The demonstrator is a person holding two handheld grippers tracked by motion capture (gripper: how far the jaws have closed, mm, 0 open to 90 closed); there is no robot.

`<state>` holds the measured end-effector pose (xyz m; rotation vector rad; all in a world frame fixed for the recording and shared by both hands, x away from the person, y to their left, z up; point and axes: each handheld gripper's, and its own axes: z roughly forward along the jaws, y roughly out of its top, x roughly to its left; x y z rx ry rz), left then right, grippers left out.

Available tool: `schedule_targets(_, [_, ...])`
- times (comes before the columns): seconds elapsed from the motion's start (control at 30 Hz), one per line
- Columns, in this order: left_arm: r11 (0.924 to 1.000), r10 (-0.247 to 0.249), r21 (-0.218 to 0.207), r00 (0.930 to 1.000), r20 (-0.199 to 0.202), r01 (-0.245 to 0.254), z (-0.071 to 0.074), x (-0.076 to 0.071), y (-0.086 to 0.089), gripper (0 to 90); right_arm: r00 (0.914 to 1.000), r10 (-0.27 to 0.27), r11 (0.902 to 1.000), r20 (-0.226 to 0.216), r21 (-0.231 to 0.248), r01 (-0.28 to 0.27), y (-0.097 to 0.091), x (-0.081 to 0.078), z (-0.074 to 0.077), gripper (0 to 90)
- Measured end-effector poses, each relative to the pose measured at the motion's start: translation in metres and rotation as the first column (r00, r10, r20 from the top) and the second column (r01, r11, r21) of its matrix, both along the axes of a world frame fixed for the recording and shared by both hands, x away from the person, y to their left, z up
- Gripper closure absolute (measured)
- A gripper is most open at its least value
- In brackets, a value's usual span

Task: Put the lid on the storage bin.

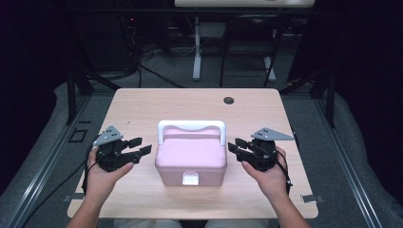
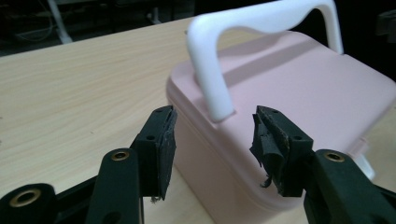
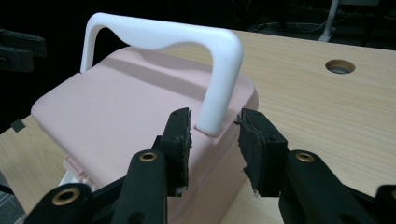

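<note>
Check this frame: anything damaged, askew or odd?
The pads on both hand-held grippers look worn: frayed, peeling black edges on the left hand-held gripper and on the right hand-held gripper. The pink box sits square on the table, closed, white handle upright.

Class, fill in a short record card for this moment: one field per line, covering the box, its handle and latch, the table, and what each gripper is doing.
Box: pink box, lid shut, at the table's middle
Handle: white handle, raised upright over the lid
Latch: white latch on the side facing the person
Table: wooden table, round cable hole near the far edge
Left gripper: open, left of the box, not touching it
Right gripper: open, right of the box, not touching it
Aim: both grippers' fingers point at the box's ends
</note>
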<state>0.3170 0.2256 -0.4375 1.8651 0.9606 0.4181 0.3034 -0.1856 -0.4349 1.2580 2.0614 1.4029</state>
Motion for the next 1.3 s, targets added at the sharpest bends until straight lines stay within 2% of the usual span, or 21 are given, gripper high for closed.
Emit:
schedule_targets(0.07, [1.0,0.004,-0.003,1.0,-0.007,-0.004,-0.002,0.005,0.001,47.5,1.0,-0.009,0.9999,0.002,0.007,0.009,-0.001,0.003,0.0,61.9])
schedule_targets(0.17, [0.9999,0.016,0.004,0.9997,-0.021,-0.015,-0.008,0.009,0.006,46.7,0.9995,-0.029,0.9995,0.006,-0.012,0.03,-0.004,0.005,-0.002,60.9])
schedule_targets(0.23, [0.9996,0.029,-0.006,0.9992,-0.028,-0.029,-0.013,0.011,0.01,46.5,0.9992,-0.041,0.9992,0.004,-0.001,0.041,-0.007,0.006,-0.005,60.7])
schedule_targets(0.33, [0.9994,0.034,0.002,0.9986,-0.04,-0.034,-0.02,0.012,0.015,45.3,0.9984,-0.057,0.9984,0.005,0.004,0.057,-0.012,0.008,-0.008,60.5])
schedule_targets(0.53, [0.9994,-0.001,0.035,0.9993,-0.036,0.002,-0.031,0.01,0.017,44.7,0.9955,-0.091,0.9958,0.024,-0.005,0.091,-0.018,0.008,-0.016,59.9])
schedule_targets(0.67, [0.9982,-0.023,0.053,0.9975,-0.067,0.026,-0.039,0.011,0.018,43.5,0.9947,-0.102,0.9947,0.008,-0.004,0.102,-0.022,0.009,-0.025,59.2])
schedule_targets(0.77, [0.9976,-0.014,0.066,0.9961,-0.087,0.02,-0.044,0.012,0.019,42.7,0.9946,-0.104,0.9946,-0.004,0.008,0.104,-0.024,0.01,-0.029,59.0])
schedule_targets(0.97, [0.9986,0.012,0.052,0.9946,-0.103,-0.006,-0.05,0.014,0.023,42.2,0.9912,-0.132,0.991,0.011,-0.024,0.132,-0.028,0.011,-0.038,57.7])
schedule_targets(1.07, [0.9991,0.036,0.026,0.9933,-0.11,-0.034,-0.053,0.015,0.027,41.4,0.9904,-0.138,0.989,0.002,-0.054,0.138,-0.03,0.013,-0.046,57.0])
schedule_targets(1.3, [0.9975,0.069,0.022,0.9893,-0.129,-0.067,-0.059,0.018,0.033,41.1,0.9901,-0.14,0.9867,-0.016,-0.086,0.138,-0.028,0.018,-0.06,55.7])
